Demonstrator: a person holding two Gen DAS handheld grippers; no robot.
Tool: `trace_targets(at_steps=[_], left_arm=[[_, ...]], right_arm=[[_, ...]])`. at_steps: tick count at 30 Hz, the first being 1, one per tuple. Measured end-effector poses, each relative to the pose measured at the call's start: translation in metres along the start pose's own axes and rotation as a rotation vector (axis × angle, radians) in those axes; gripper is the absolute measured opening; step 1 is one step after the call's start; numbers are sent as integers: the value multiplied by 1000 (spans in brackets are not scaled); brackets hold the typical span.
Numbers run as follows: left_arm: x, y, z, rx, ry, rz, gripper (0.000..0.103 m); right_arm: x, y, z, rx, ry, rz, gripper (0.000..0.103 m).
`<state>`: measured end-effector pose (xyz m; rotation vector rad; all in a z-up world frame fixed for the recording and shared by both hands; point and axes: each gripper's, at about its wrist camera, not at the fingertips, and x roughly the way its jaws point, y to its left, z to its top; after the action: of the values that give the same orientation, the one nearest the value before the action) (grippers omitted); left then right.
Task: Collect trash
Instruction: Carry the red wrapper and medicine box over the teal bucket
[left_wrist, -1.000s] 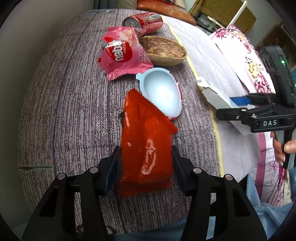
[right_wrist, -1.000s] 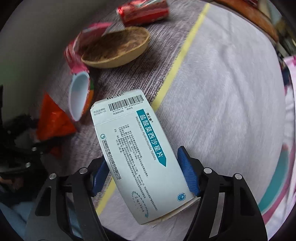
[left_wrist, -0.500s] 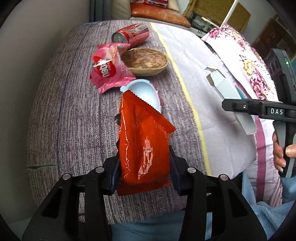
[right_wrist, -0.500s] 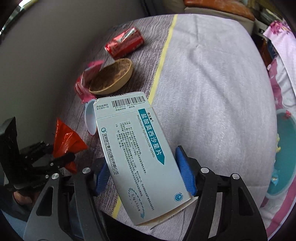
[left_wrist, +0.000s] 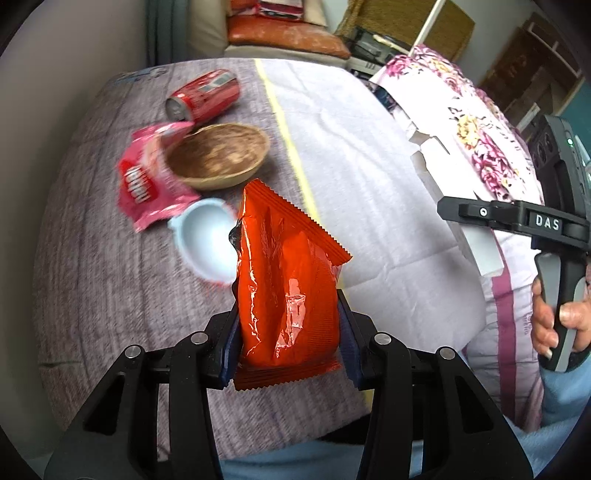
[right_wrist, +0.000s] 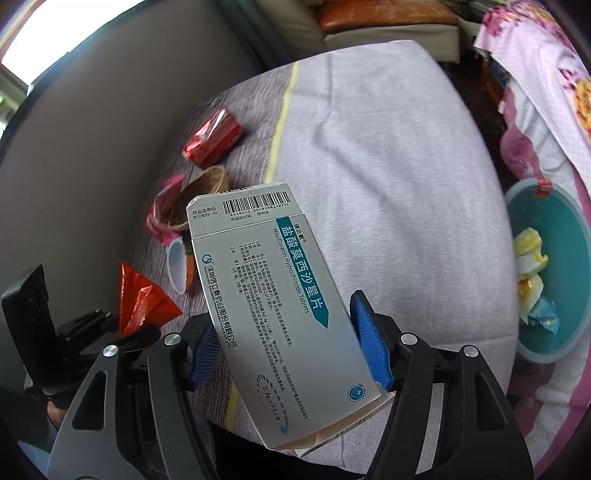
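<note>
left gripper: clamps orange wrapper | right gripper: clamps medicine box

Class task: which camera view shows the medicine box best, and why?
The right wrist view: the medicine box fills it, print and barcode readable, clamped in the right hand-held gripper. The left wrist view catches only its plain white side and open flaps.

White cloth lies bare; can, bowl crowd the left.

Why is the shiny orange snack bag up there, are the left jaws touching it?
Touching. In the left wrist view both pads of the left gripper press the crinkly orange foil snack bag from either side.
</note>
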<state>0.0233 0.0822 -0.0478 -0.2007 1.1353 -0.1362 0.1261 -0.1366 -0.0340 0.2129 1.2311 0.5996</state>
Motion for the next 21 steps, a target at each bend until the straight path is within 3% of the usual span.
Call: trace_targets(at_steps=[13,21], left_arm=[[30,-91,65,160,-30,-106,46],[72,-170,90,284,36,-175,46]], right_arm=[[-55,-68,0,176,-151,-15,63],[-99,-134,-11,309,-261,-85,63]])
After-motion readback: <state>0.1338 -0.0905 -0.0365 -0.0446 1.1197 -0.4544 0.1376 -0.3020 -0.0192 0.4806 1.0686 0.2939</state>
